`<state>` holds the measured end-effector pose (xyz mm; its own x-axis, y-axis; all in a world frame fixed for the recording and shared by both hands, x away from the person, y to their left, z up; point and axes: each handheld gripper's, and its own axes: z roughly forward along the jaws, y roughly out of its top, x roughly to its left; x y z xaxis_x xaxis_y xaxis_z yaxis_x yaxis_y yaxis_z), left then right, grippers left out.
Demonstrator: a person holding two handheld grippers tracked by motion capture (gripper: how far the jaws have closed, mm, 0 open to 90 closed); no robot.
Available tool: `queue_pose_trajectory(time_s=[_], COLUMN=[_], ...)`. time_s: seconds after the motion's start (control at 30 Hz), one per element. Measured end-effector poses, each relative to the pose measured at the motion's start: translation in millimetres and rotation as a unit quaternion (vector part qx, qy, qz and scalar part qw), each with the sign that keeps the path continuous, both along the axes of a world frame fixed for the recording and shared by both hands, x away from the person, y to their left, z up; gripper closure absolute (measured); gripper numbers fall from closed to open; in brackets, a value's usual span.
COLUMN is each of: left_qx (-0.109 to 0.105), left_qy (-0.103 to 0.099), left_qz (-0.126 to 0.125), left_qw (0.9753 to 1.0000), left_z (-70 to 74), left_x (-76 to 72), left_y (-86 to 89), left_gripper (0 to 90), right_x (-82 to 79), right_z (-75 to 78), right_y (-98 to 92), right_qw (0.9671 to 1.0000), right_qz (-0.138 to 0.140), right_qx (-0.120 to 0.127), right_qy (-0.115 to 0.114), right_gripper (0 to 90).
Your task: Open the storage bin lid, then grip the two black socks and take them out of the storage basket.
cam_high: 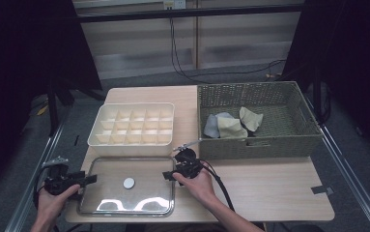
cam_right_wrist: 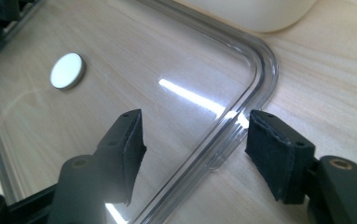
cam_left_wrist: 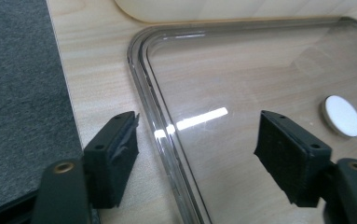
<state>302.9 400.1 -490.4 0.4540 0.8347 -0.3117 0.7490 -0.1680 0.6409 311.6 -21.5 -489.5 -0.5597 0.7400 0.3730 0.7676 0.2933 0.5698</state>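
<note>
A clear plastic lid (cam_high: 127, 186) lies flat on the wooden table, with a small white disc (cam_high: 129, 182) at its middle. My left gripper (cam_high: 87, 180) is open at the lid's left rim (cam_left_wrist: 160, 135), one jaw on each side of it. My right gripper (cam_high: 169, 175) is open at the lid's right rim (cam_right_wrist: 241, 122), jaws straddling the edge just below the rounded corner. The disc (cam_left_wrist: 343, 115) shows in the left gripper view and the disc (cam_right_wrist: 66, 70) in the right gripper view. Neither gripper holds anything.
A cream divided box (cam_high: 133, 128) with several empty compartments stands just behind the lid. A woven basket (cam_high: 257, 141) at the right holds folded cloths (cam_high: 232, 124). Bare tabletop (cam_high: 274, 188) lies right of my right hand; the table's left edge is beside my left gripper.
</note>
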Motion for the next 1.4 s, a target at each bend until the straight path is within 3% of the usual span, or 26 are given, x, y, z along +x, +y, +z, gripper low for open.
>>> queue_pose_trajectory(time_s=[0.27,0.43,0.67,0.83,0.9,1.0,1.13,1.27,1.4], left_qx=[-0.025,-0.020,-0.007,-0.012,-0.010,-0.004,-0.030,-0.044,-0.043], left_qy=[-0.022,-0.035,-0.065,-0.063,-0.062,-0.066,-0.086,-0.092,-0.094], left_qz=[0.002,-0.004,-0.020,-0.043,-0.047,-0.064,-0.069,-0.087,-0.097], left_qw=[0.9994,0.9992,0.9977,0.9970,0.9969,0.9957,0.9934,0.9909,0.9899], left_z=[8.4,14.5,21.6,28.3,32.2,39.3,45.7,45.6,46.9], left_x=[-7.1,-10.8,-19.6,-19.5,-19.8,-21.1,-23.6,-25.7,-28.0], left_y=[-3.9,-12.6,-29.8,-42.6,-49.5,-58.3,-68.8,-79.7,-91.9], left_gripper=[17.3,15.6,20.4,28.7,27.8,27.2,24.8,19.7,19.7], right_x=[4.8,2.1,-1.4,-2.3,-2.4,-3.2,-4.4,-7.8,-11.0], right_z=[2.2,8.6,17.1,23.8,27.0,31.0,36.3,44.7,54.4], right_y=[-6.8,-12.7,-22.7,-29.5,-32.7,-36.8,-44.7,-53.3,-63.3], right_qw=[0.9992,0.9979,0.9959,0.9949,0.9948,0.9946,0.9937,0.9928,0.9911], right_qz=[0.016,0.018,0.023,0.025,0.022,0.021,0.021,0.016,0.013], right_qx=[0.024,0.035,0.041,0.048,0.046,0.048,0.056,0.062,0.070], right_qy=[-0.027,-0.051,-0.078,-0.085,-0.088,-0.089,-0.095,-0.102,-0.113], right_gripper=[30.7,28.6,29.1,29.1,29.1,29.9,32.0,33.9,34.9])
